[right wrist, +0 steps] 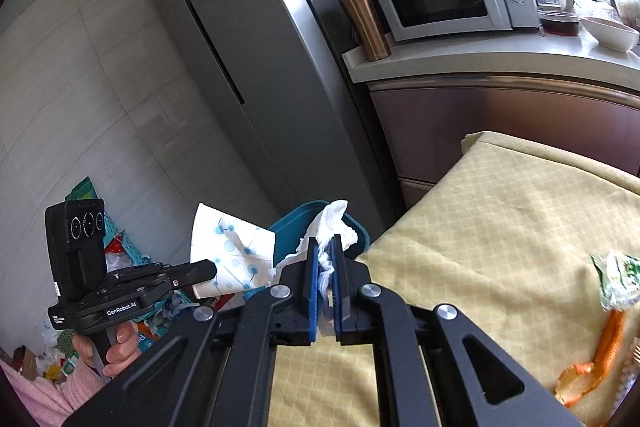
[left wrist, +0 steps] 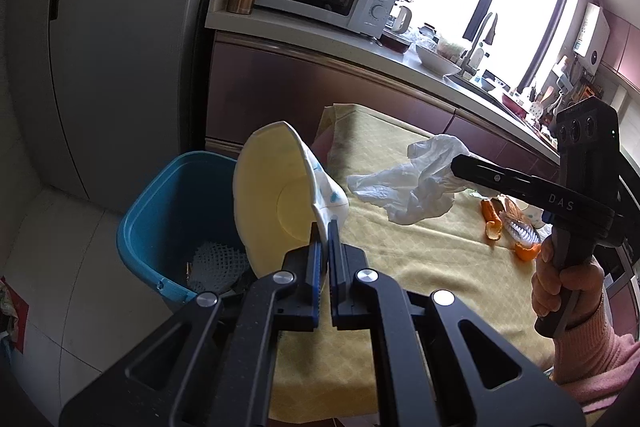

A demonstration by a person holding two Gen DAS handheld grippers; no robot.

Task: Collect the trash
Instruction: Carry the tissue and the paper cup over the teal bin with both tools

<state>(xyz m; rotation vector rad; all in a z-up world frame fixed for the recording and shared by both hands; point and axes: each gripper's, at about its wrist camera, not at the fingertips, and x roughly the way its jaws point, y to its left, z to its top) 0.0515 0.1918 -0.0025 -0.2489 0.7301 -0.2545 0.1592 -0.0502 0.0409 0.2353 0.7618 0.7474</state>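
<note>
My left gripper [left wrist: 325, 227] is shut on the rim of a crushed paper cup [left wrist: 276, 203], white with blue dots, held over the edge of the blue trash bin [left wrist: 160, 227]. The cup also shows in the right wrist view [right wrist: 232, 251]. My right gripper [right wrist: 325, 247] is shut on a crumpled white tissue [right wrist: 330, 223], held above the table's left edge near the bin [right wrist: 296, 223]. The tissue also shows in the left wrist view [left wrist: 416, 183]. White foam netting [left wrist: 216, 263] lies inside the bin.
A yellow tablecloth [left wrist: 420, 267] covers the table. Orange peels [left wrist: 494, 223], a brush [left wrist: 524, 233] and a green wrapper [right wrist: 618, 279] lie on it at the right. A grey fridge [right wrist: 240, 67] stands behind the bin. A counter [left wrist: 320, 35] holds a microwave and a copper mug.
</note>
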